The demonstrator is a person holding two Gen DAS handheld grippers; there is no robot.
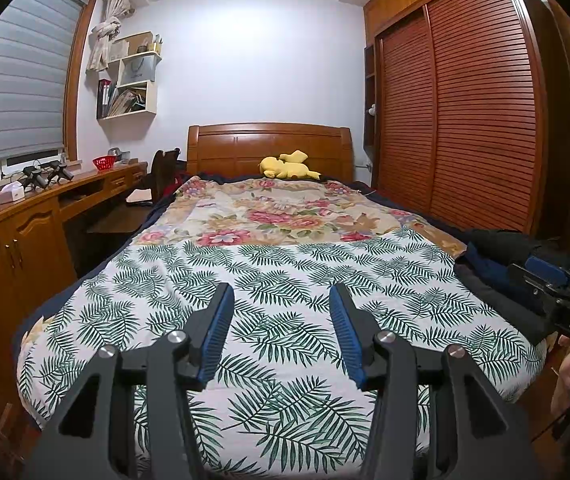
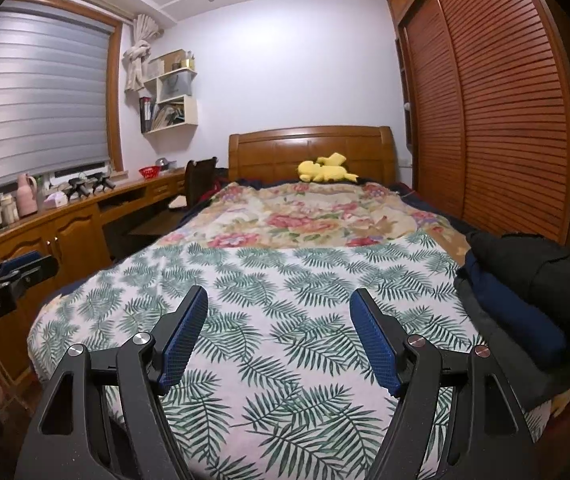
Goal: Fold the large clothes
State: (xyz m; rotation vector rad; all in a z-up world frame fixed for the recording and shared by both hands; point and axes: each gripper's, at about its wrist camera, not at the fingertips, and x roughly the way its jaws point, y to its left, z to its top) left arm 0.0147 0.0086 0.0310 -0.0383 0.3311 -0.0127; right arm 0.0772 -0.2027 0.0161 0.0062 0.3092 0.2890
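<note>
A pile of dark clothes (image 1: 497,256), black and navy, lies bunched on the right side of the bed (image 1: 285,264); in the right wrist view the clothes (image 2: 525,288) show as a black jacket over navy fabric. My left gripper (image 1: 281,291) hovers over the fern-print sheet near the foot of the bed, open, with nothing between its blue pads. My right gripper (image 2: 279,294) hangs over the same sheet, open wider and also empty. Each gripper shows at the edge of the other's view: the right gripper (image 1: 537,274) beside the clothes, the left gripper (image 2: 25,266) at the left.
A fern-print sheet (image 2: 285,320) covers the near half of the bed, a floral quilt (image 2: 309,216) the far half. A yellow plush toy (image 2: 325,170) rests by the headboard. A wooden desk and cabinets (image 1: 25,232) run along the left, a slatted wardrobe (image 1: 465,120) along the right.
</note>
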